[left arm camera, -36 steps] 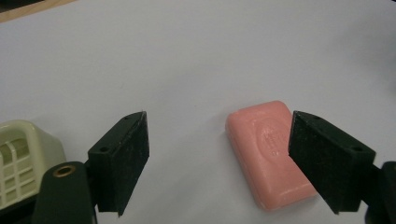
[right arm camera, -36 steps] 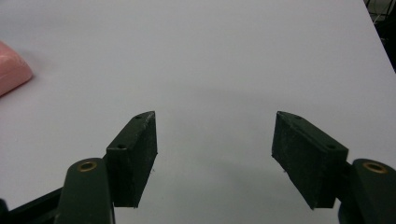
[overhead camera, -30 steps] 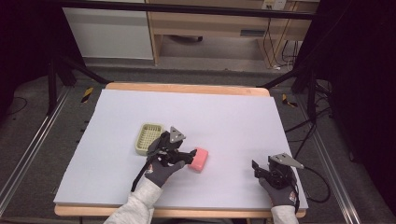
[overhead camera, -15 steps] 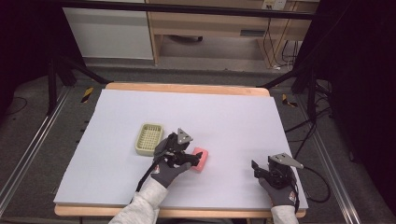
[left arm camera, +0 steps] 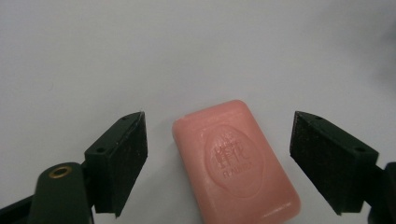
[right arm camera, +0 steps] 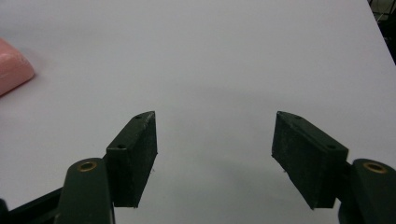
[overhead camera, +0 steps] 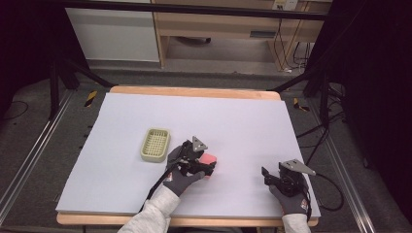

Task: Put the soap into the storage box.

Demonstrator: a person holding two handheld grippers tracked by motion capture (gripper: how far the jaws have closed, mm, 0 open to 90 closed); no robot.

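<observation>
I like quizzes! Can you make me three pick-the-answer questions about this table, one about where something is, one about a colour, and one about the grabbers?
1. Where is the soap dish from the soap?
A. on its left
B. on its right
C. under it

2. What colour is the soap?
A. blue
B. pink
C. white

3. How is the left gripper?
A. shut on the soap
B. shut, holding nothing
C. open around the soap

Answers: 1 A, the high view shows it so. 2 B, the bar looks pink. 3 C, gaps show beside the bar.
</observation>
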